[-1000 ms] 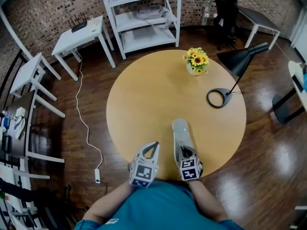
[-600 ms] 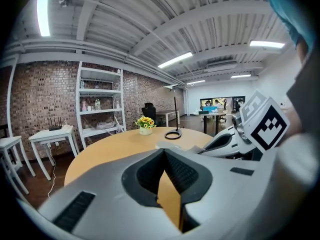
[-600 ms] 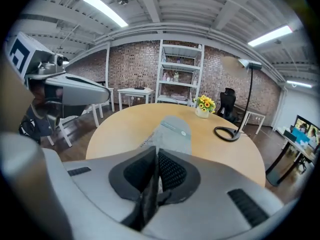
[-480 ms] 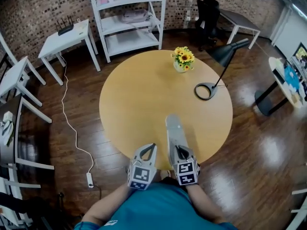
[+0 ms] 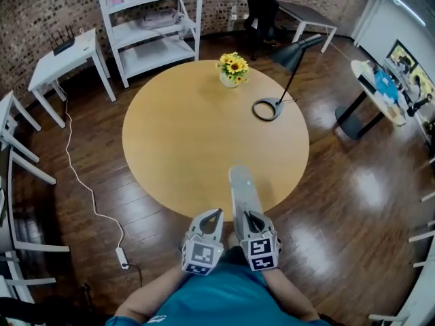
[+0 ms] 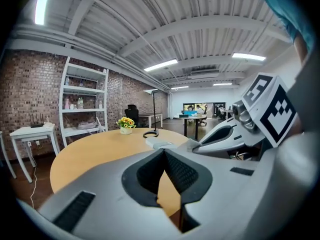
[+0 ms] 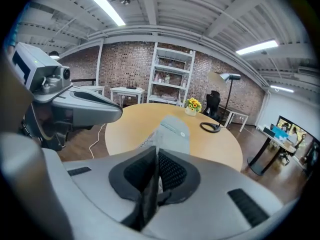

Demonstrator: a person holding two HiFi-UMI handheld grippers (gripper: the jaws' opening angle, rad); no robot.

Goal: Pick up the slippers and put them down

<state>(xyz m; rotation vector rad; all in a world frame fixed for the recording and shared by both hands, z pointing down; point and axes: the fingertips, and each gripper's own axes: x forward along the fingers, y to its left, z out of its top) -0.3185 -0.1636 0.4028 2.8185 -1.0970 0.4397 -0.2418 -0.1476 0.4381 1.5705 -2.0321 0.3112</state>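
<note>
A grey slipper (image 5: 241,187) hangs over the near edge of the round wooden table (image 5: 190,134), toe pointing toward the table's middle. My right gripper (image 5: 246,216) is shut on its heel end. In the right gripper view the slipper (image 7: 172,131) sticks out past the pinched jaws of my right gripper (image 7: 156,153). My left gripper (image 5: 213,214) is beside it on the left, off the table edge, shut with nothing in it. In the left gripper view my left gripper's (image 6: 163,152) tips meet, and the slipper (image 6: 162,144) and right gripper (image 6: 220,138) show to the right.
A vase of yellow flowers (image 5: 233,70) and a black desk lamp (image 5: 272,107) stand on the table's far side. Beyond are a white shelf unit (image 5: 146,26), a white side table (image 5: 64,53) and a black chair (image 5: 262,9). A white cable and power strip (image 5: 121,255) lie on the floor to the left.
Both grippers have drawn back from the table toward its near edge. The slipper has come along in the right gripper and risen off the tabletop.
</note>
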